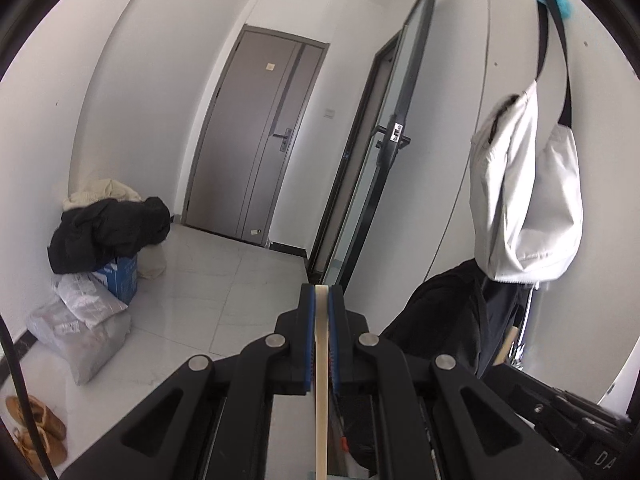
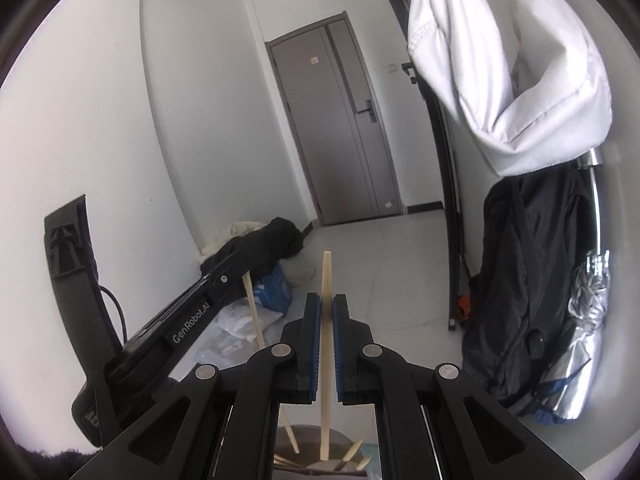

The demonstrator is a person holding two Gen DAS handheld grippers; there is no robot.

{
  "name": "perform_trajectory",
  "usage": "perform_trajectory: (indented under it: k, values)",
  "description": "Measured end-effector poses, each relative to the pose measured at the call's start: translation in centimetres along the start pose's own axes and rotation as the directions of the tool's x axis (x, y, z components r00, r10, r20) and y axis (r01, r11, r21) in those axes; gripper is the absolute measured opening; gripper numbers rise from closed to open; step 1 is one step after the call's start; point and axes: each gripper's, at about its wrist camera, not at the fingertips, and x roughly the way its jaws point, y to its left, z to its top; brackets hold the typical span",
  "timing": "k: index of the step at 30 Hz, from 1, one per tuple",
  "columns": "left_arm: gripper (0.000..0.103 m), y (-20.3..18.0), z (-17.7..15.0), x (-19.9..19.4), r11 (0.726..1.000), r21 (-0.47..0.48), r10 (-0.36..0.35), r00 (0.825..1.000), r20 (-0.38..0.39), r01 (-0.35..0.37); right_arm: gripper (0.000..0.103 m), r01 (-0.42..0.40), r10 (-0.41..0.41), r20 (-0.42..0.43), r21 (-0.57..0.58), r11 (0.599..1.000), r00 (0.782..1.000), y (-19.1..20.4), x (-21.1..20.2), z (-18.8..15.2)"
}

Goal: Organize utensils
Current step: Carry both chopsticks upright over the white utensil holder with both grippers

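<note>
In the left wrist view my left gripper (image 1: 322,292) is shut on a pale wooden chopstick (image 1: 321,380) that runs lengthwise between its blue pads. The right wrist view shows my right gripper (image 2: 327,300) shut on a second pale chopstick (image 2: 326,276). This one stands upright and pokes out above the fingertips. Its lower end reaches down into a grey round holder (image 2: 304,434) with several more sticks in it, seen below the jaws. The left gripper (image 2: 234,270) also shows at the left of this view, slanted, with its chopstick (image 2: 253,312) angling down toward the same holder.
A grey door (image 1: 256,132) stands ahead across a pale tiled floor (image 1: 208,292). Clothes lie heaped on a blue box (image 1: 120,280) by plastic bags (image 1: 80,332) at the left wall. At the right are a black-framed glass door (image 1: 384,152), a hanging white bag (image 1: 524,184) and a black jacket (image 2: 516,292).
</note>
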Motion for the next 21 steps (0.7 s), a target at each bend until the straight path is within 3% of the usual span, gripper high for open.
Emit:
perform_trajectory:
  k: [10, 21]
  values:
    - [0.003, -0.4, -1.3, -0.1, 0.997, 0.074, -0.032, 0.999, 0.021, 0.030, 0.005, -0.031, 0.028, -0.036, -0.083, 0.996, 0.999, 1.0, 1.0, -2.8]
    - [0.003, 0.3, -1.9, -1.3, 0.996, 0.083, -0.023, 0.999, -0.046, 0.027, 0.005, -0.072, 0.061, -0.087, -0.121, 0.990, 0.994, 0.9, 1.5, -5.0]
